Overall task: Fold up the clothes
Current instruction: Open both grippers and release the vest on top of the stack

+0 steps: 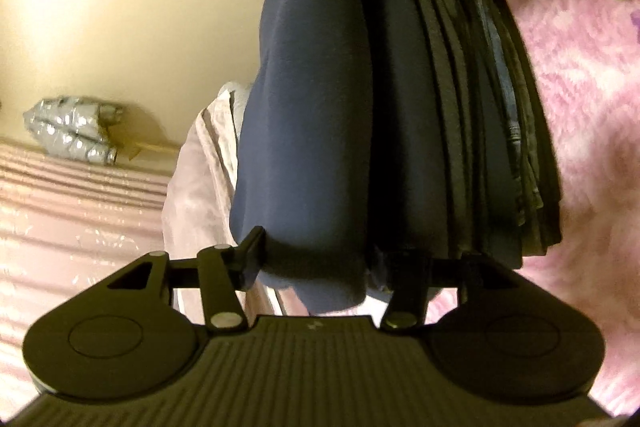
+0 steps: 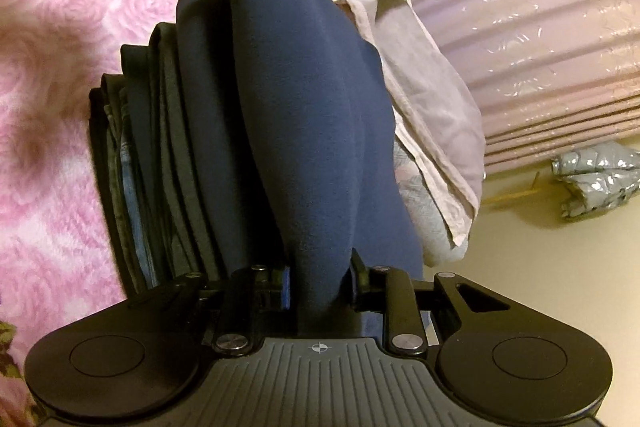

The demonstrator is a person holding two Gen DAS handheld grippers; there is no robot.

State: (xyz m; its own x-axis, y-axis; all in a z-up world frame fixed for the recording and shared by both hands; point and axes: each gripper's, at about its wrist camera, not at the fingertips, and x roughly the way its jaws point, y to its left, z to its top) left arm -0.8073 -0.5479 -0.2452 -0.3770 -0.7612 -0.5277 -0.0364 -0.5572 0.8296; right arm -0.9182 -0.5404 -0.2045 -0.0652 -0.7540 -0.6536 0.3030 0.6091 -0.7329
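Clamped narrow on one end of a thick folded navy fleece garment [image 2: 316, 131]: right gripper [image 2: 320, 291], black two-finger tool, with the fleece running from 6 toward 12 o'clock. Gripped at the far end by the left gripper [image 1: 316, 263], likewise pinched on fleece, though exactly how much cloth sits between its fingers is shadowed and hard to read. Lying already folded, then, and resting atop or just being set on a stack of dark folded clothes [image 1: 480, 99], denim edges showing at 3 o'clock in the left view. Beneath, toward 9 o'clock in the right view, a fluffy pink rose-patterned blanket [image 2: 52, 67]; toward 2 o'clock, pale lilac folded linen [image 2: 432, 99]. Judged late for this garment; placing or lifting cannot be told. Hidden: stack's underside, any unfolded clothes elsewhere.
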